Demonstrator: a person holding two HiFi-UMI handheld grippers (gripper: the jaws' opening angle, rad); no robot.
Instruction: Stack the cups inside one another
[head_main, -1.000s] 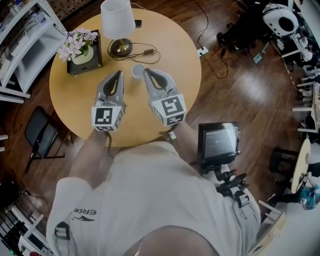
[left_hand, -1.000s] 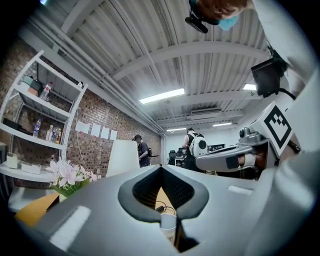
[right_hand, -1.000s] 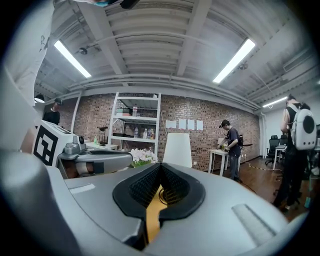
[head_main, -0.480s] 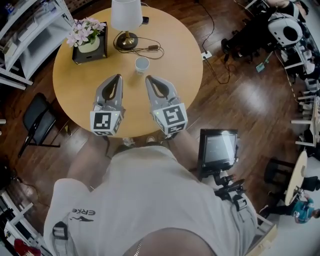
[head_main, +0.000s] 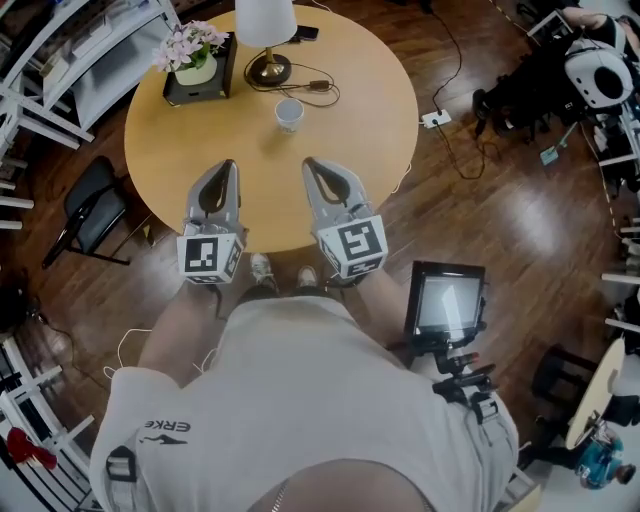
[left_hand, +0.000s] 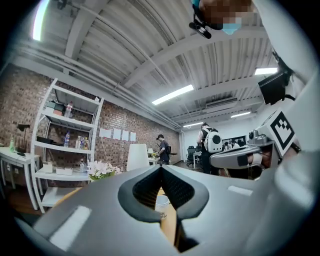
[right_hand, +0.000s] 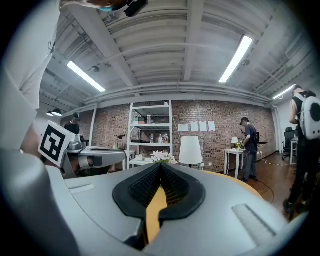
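Observation:
A white cup (head_main: 289, 114) stands upright on the round wooden table (head_main: 370, 110), in front of the lamp. I cannot tell whether other cups sit inside it. Both grippers hover over the table's near edge, well short of the cup and pointing level toward it. My left gripper (head_main: 229, 164) is shut with nothing in it. My right gripper (head_main: 309, 162) is shut and empty too. In the left gripper view the cup (left_hand: 162, 202) shows beyond the closed left gripper (left_hand: 161, 167). The right gripper view shows the closed right gripper (right_hand: 161, 166) with bare tabletop beyond it.
A white-shaded lamp (head_main: 268, 20) with its cable (head_main: 312, 88) and a potted flower on a black tray (head_main: 197, 62) stand at the table's far side. A black chair (head_main: 95, 210) and white shelves (head_main: 60, 50) are left; a monitor on a stand (head_main: 448, 300) is right.
Both grippers have drawn back from the cup toward the table's near edge, still shut and side by side. The cup has stayed where it was.

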